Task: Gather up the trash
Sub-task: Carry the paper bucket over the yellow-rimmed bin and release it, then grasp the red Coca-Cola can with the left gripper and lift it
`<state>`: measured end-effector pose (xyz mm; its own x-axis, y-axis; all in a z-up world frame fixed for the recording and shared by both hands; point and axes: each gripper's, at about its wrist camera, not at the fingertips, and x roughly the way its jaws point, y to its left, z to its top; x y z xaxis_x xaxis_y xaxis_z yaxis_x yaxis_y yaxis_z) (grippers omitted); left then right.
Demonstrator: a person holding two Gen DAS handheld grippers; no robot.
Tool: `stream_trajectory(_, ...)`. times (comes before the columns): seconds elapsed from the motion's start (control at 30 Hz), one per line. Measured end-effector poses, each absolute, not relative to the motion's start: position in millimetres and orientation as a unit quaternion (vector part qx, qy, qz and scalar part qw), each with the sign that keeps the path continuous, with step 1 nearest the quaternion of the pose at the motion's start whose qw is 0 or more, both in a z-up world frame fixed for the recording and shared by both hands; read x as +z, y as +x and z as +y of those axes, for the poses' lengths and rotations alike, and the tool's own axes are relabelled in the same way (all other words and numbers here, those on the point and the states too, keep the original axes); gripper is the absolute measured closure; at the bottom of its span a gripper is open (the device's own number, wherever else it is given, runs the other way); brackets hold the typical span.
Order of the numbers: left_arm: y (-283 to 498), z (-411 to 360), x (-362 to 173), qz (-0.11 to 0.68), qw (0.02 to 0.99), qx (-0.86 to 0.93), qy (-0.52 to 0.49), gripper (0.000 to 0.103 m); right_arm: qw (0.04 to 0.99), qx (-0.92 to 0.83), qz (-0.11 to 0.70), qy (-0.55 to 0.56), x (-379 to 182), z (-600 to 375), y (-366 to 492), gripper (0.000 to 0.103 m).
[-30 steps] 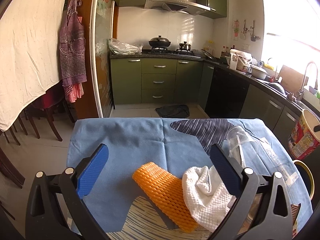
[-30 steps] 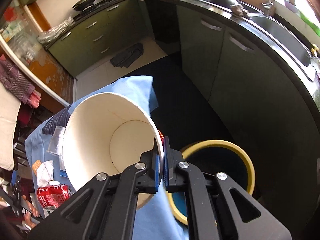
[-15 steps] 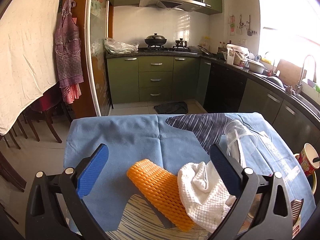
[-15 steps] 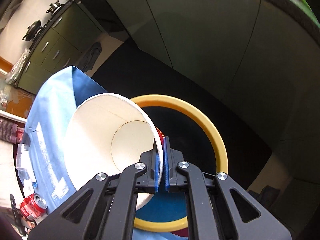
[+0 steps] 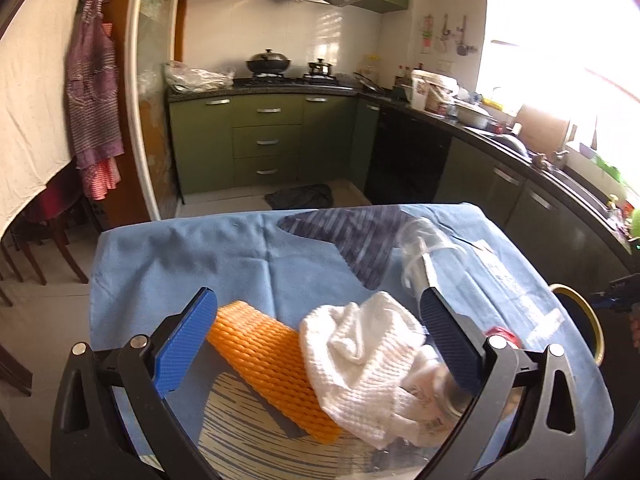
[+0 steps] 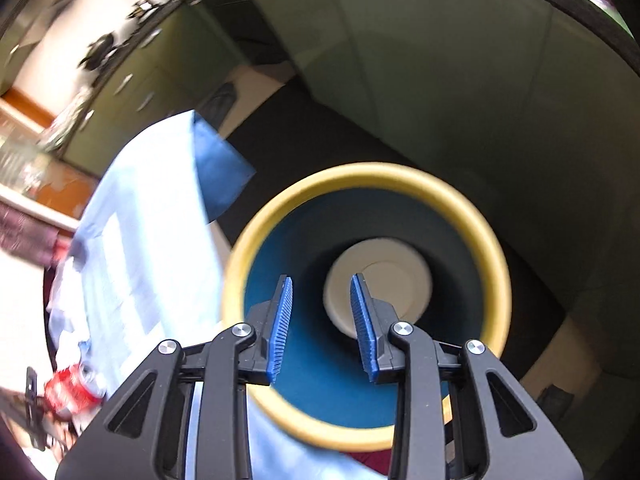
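Two grippers work a kitchen trash pickup: the right gripper [image 6: 320,326] hangs over the yellow-rimmed bin [image 6: 494,256] that stands off the table's right edge, its jaws having just been opening and now partly apart with nothing between them, while the white paper cup [image 6: 394,280] lies mouth-up at the bottom of the bin, clear of both blue pads. The left gripper [image 5: 316,342] hovers above the near part of the table [image 5: 168,264], which is covered by a blue cloth, with its jaws spread wide and gripping nothing. Between its fingers, seen from above, lie an orange foam net sleeve [image 5: 268,364] and a crumpled white cloth [image 5: 360,360], the cloth overlapping the sleeve's right end. A clear plastic cup [image 5: 424,254] lies on its side toward the table's far right corner, and a red can [image 6: 70,386] rests near the table's near edge. The right wrist view is blurred, so finer detail on the cloth cannot be made out
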<state>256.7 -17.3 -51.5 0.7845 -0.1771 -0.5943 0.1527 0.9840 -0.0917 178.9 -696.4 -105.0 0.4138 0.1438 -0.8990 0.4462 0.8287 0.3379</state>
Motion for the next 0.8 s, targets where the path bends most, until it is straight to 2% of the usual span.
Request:
stream_trajectory(0.2,238,-54,-38,0.304,0.935,-0.178,0.049,0.006,0.800,-0.040,0.539,0.261,-97,-661,153,0.067)
stream_trajectory(0.43,222,-98,-49,0.267,0.898,-0.265,0.228,0.006,0.801,-0.019,0.542,0.253,-97,-636,132,0.065)
stream_trajectory(0.8,240,-115,-64,0.306,0.840,-0.381,0.237,0.006,0.792,0.000,0.556,0.251,-103,-631,144,0.065)
